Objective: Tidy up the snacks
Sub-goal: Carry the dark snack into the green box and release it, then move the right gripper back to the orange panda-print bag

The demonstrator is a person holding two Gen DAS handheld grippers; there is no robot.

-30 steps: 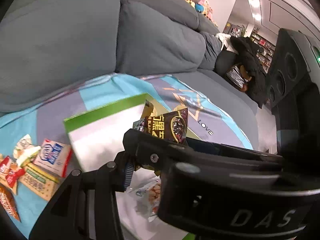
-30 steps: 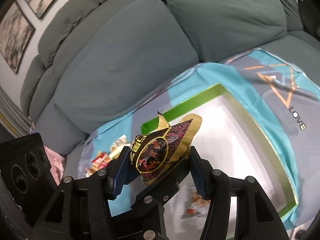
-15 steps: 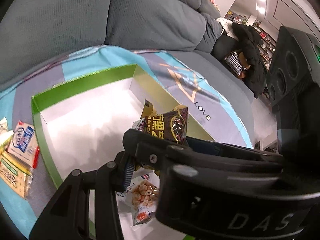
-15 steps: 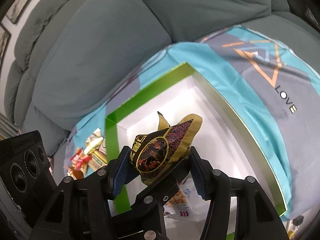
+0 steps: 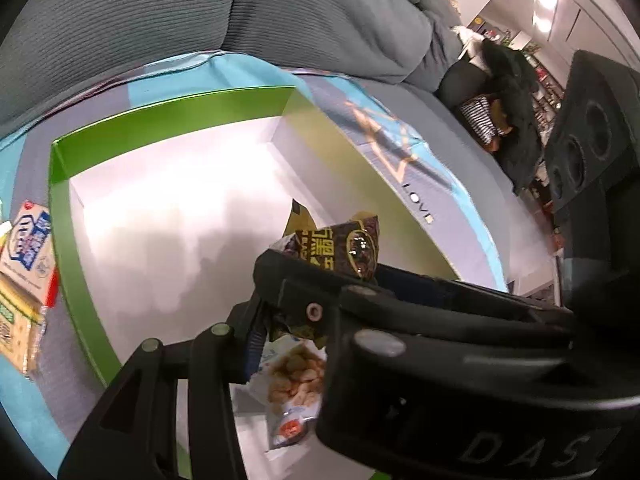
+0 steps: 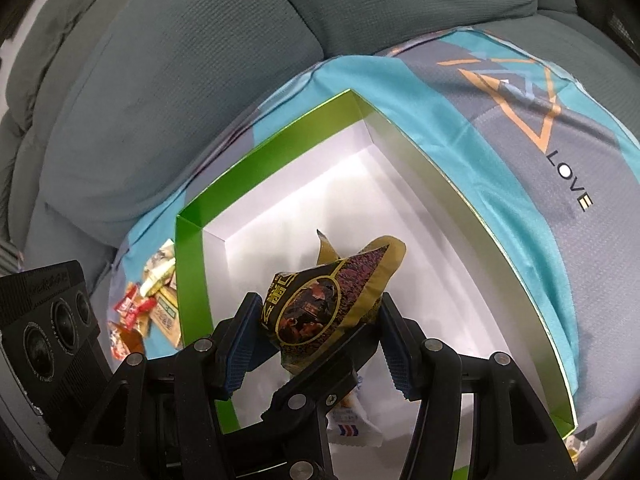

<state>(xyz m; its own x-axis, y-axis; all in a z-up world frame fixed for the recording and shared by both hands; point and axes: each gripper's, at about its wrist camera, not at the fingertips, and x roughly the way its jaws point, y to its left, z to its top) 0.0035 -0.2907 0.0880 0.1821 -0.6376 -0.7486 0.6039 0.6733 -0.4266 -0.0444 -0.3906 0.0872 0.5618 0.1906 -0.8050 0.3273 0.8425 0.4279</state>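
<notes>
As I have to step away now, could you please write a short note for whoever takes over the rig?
Right gripper: shut on the dark-and-gold packet, above the green-rimmed box.
Left gripper: jaws have just been opening, packet's lower end between them; whether the pads press is unclear.
Done: one white snack bag lies in the box.
To do: release this packet into the box, then fetch the loose snacks on the cloth beside it.

Black plastic grippers (image 6: 316, 344) with ribbed blue pads (image 6: 240, 354), silver screws, "DAS" lettering
</notes>
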